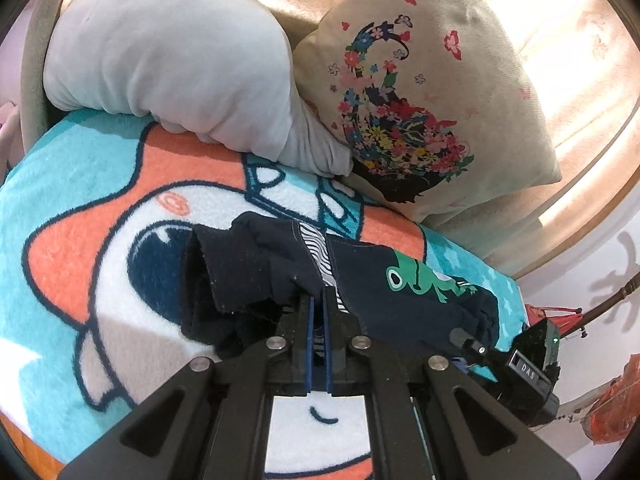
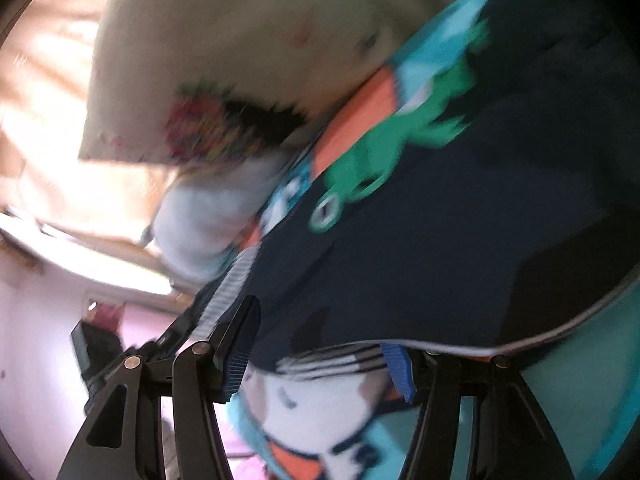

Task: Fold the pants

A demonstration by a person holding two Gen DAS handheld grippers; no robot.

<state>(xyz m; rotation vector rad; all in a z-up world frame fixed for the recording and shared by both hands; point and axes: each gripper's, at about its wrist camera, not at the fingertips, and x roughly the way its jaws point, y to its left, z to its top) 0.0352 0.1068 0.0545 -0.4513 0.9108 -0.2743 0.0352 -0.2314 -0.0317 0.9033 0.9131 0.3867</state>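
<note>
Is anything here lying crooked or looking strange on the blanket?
Yes. The dark navy pants with a green frog print lie bunched on the turquoise and orange cartoon fleece blanket, not flat. One end is rumpled and turned over where the shut left gripper pinches the striped seam. Nothing looks torn or spilled.

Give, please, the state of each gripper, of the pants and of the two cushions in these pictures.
left gripper: shut on the pants.
right gripper: open, jaws wide, at the pants' edge.
pants: partly bunched, lying on the blanket.
floral cushion: propped upright.
grey cushion: resting on the blanket.
</note>
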